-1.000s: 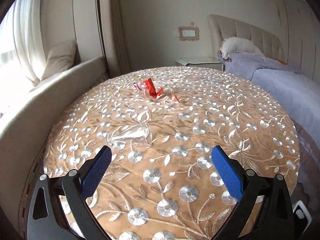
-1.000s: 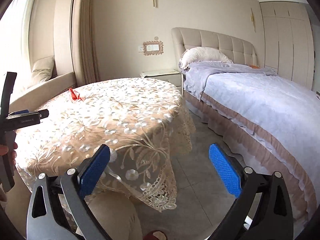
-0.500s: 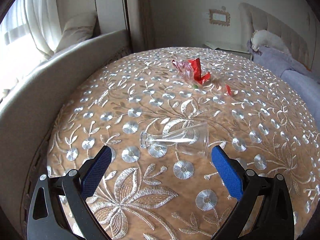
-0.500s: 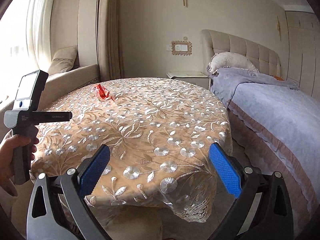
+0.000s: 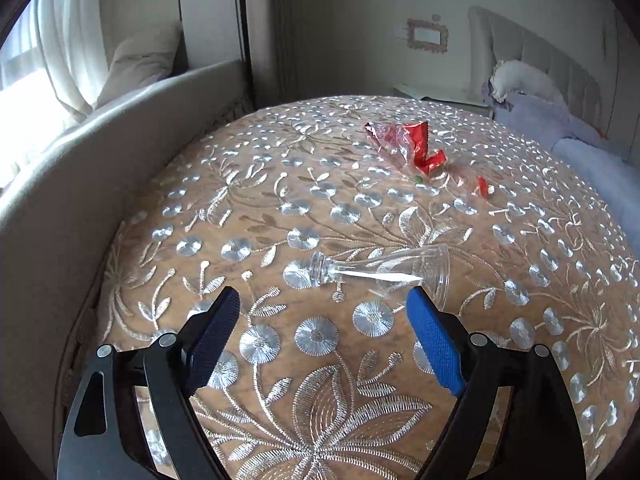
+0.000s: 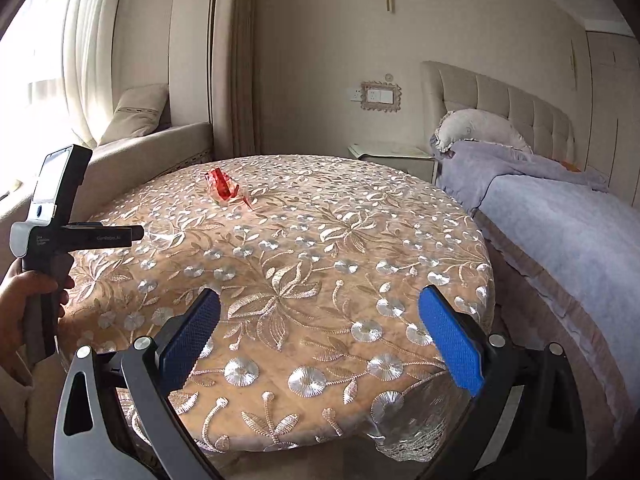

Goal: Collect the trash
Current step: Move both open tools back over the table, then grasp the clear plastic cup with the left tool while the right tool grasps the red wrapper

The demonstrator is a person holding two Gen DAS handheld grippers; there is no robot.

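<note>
Two grippers stand with fingers wide and empty, and the left gripper (image 5: 322,312) has closed in on the clear cup (image 5: 384,272) lying on the bench (image 5: 200,208), the red wrapper (image 5: 412,148) beyond it, while the right gripper (image 6: 320,320) has swung toward the bench edge, so collecting seems just beginning.

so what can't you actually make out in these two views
- Clear cup, left wrist view: its rim is partly hidden behind the left hand-held gripper's blue pad; in the right wrist view the gripper's body covers most of it.
- Red wrapper: too small in both views to read any print.
- Small green bit beside the wrapper: too small to identify.
- A bin or bag for the trash: not in either view.
</note>
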